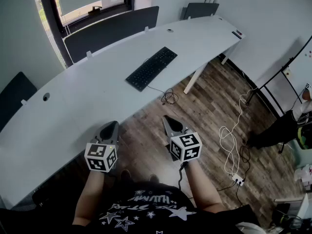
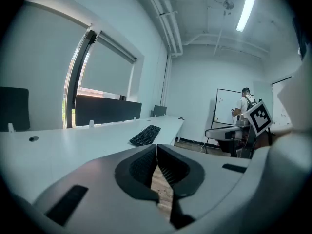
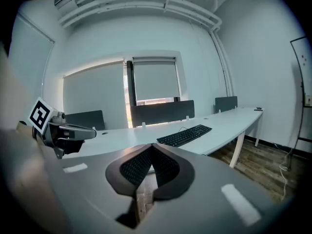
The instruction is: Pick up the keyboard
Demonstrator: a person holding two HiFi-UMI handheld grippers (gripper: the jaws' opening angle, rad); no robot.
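Observation:
A black keyboard [image 1: 151, 68] lies on the long white desk [image 1: 83, 101], well ahead of both grippers; its cable hangs off the desk's front edge. It shows small in the left gripper view [image 2: 145, 135] and in the right gripper view [image 3: 184, 135]. My left gripper [image 1: 112, 124] is held over the desk's near edge, jaws shut and empty. My right gripper [image 1: 167, 118] hovers over the wooden floor just short of the desk, also shut with nothing between its jaws. Both point toward the desk.
Dark divider panels [image 1: 111, 30] stand along the desk's far edge under a window. A coiled white cable [image 1: 229, 140] and power strip [image 1: 238, 180] lie on the floor at right. A person [image 2: 243, 106] stands by a whiteboard in the distance.

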